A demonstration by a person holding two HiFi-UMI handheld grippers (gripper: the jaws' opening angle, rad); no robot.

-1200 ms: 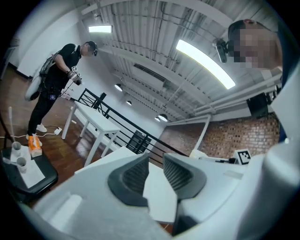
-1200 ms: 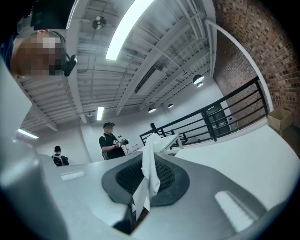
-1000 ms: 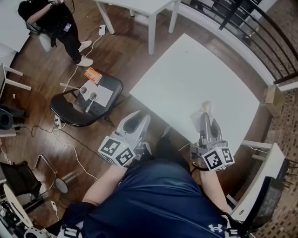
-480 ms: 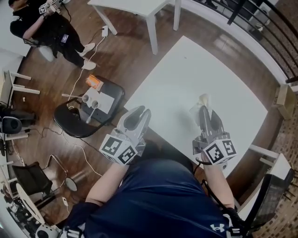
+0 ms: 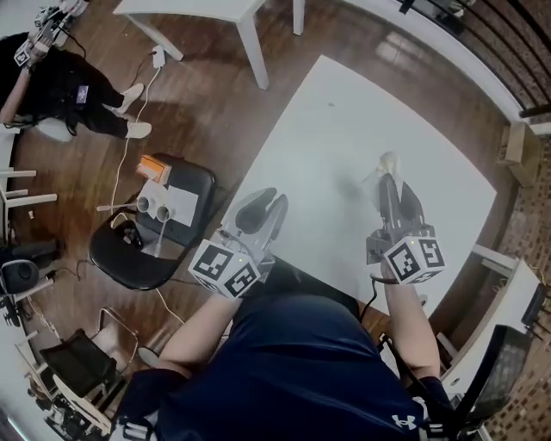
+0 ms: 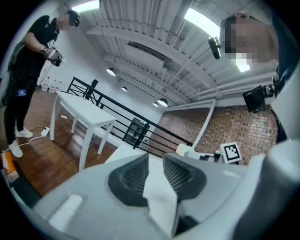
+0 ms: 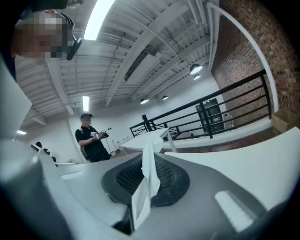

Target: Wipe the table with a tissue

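Note:
The white table (image 5: 344, 129) fills the middle of the head view. My right gripper (image 5: 392, 183) hangs over the table's near right part, shut on a crumpled white tissue (image 5: 384, 165) that sticks out past the jaw tips. In the right gripper view the tissue (image 7: 152, 165) hangs pinched between the dark pads of that gripper (image 7: 151, 157). My left gripper (image 5: 263, 205) sits at the table's near left edge. Its jaws stand apart in the left gripper view (image 6: 155, 158), with the white tabletop (image 6: 125, 153) showing beyond them and nothing clearly held.
A black chair (image 5: 185, 226) with paper cups and a sheet of paper stands on the wooden floor left of the table. A person in black (image 5: 60, 86) is at the far left. A second white table (image 5: 194, 10) is at the back, and a cardboard box (image 5: 511, 143) sits by the railing.
Both grippers have moved forward: the right one carries the tissue farther over the tabletop, and the left one has come up to the table's near edge. The right gripper still holds the tissue.

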